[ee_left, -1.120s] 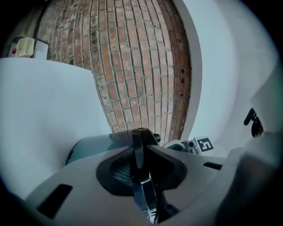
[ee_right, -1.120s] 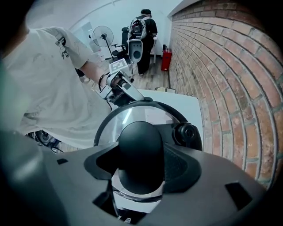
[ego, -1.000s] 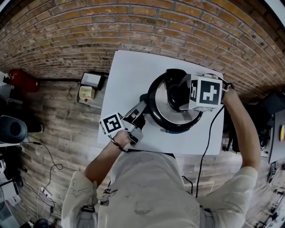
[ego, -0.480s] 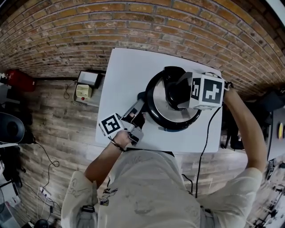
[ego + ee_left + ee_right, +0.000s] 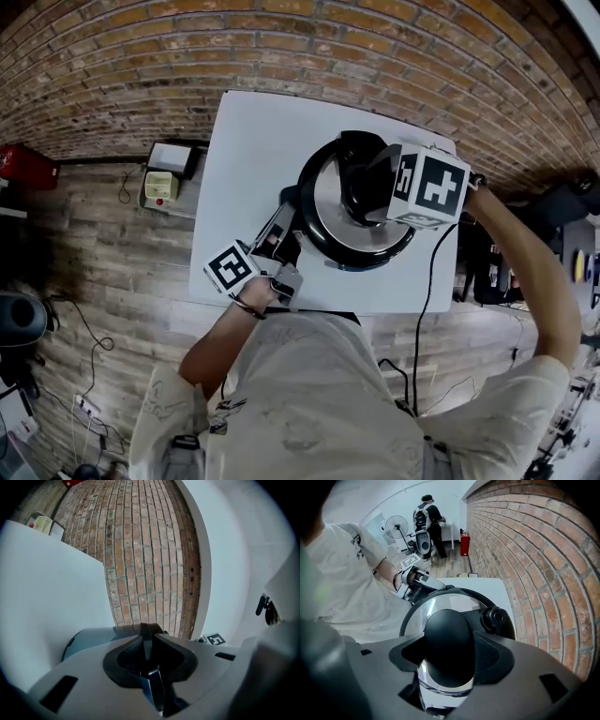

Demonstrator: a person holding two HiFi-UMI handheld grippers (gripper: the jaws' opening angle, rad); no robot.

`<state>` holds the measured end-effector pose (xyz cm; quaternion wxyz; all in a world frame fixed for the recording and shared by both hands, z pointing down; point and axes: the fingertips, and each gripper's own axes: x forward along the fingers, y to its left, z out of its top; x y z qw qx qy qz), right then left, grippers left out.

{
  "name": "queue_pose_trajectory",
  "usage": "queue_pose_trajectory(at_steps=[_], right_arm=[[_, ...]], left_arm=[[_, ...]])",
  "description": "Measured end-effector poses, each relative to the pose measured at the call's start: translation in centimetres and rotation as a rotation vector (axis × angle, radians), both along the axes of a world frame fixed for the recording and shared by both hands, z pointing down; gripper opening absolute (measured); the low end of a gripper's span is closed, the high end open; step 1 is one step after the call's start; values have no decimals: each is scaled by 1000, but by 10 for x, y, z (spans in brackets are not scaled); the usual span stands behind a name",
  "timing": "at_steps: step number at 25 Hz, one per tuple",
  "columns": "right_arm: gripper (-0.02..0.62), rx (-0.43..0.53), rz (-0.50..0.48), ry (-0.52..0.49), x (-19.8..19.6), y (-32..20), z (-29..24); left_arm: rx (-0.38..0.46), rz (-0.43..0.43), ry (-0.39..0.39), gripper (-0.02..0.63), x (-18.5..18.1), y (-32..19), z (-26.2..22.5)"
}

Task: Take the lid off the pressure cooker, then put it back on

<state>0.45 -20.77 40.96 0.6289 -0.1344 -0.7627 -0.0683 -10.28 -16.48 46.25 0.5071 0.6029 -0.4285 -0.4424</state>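
Lid [image 5: 328,211] seated on pressure cooker [image 5: 364,259], mid table [image 5: 253,150]. Metal, likely heavyish, rigid, slick; lift by knob [image 5: 449,639]. Right gripper [image 5: 450,660] clasps knob, jaws just eased wider. Left gripper [image 5: 149,667] clamped on side handle [image 5: 146,637], bracing cooker.

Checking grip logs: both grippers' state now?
Left gripper: closed on cooker's black side handle.
Right gripper: gripping black domed lid knob, jaws just eased wider.
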Motion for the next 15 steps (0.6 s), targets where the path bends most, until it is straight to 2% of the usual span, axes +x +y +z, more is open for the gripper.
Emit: queue_pose_trajectory(at_steps=[4,9,11,13,15], right_arm=[[304,-8,119,21,0,-3,1],[305,-14,418,22,-1,-12,1],[306,-8,513,18,-1,-14,0],[311,3,553,14,-1,-15,0],[311,5,548,15,-1,-15,0]], left_arm=[[0,-24,3,75,-1,-1,0],[-20,-54,-3,75,-2,2,2],[-33,-67,-32,75,-4,3,4],[-35,-77,-55,77,-5,3,4],[-35,-87,-29,77,-3,3,3]])
